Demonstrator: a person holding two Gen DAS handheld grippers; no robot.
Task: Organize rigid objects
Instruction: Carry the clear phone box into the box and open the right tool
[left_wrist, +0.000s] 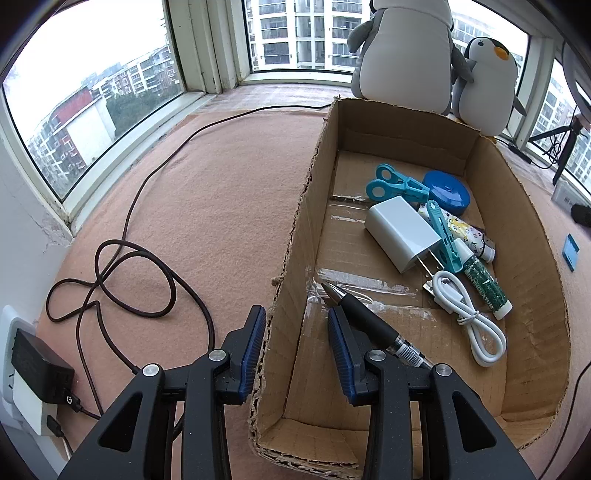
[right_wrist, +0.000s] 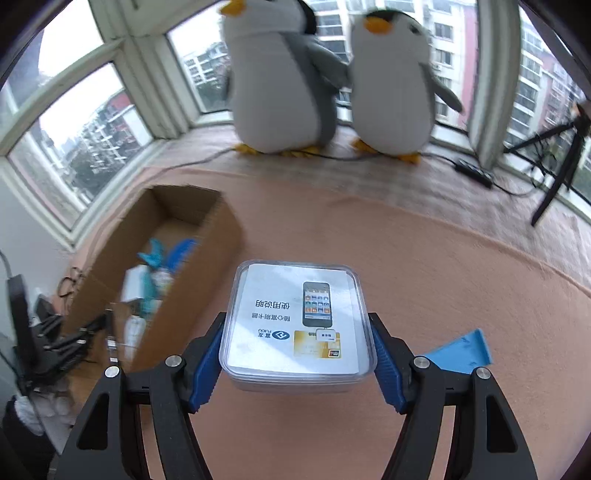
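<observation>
In the left wrist view my left gripper is open and straddles the left wall of the cardboard box. A black pen lies in the box beside the right finger. The box also holds a white charger, teal clips, a blue round case, a lip balm tube and a white cable. In the right wrist view my right gripper is shut on a clear plastic case with a printed leaflet inside, held above the mat. The box shows at the left.
Two plush penguins stand by the window. A dark cable loops on the pink mat, with a power adapter at the left. A blue flat piece lies right of my right gripper. A tripod stands far right.
</observation>
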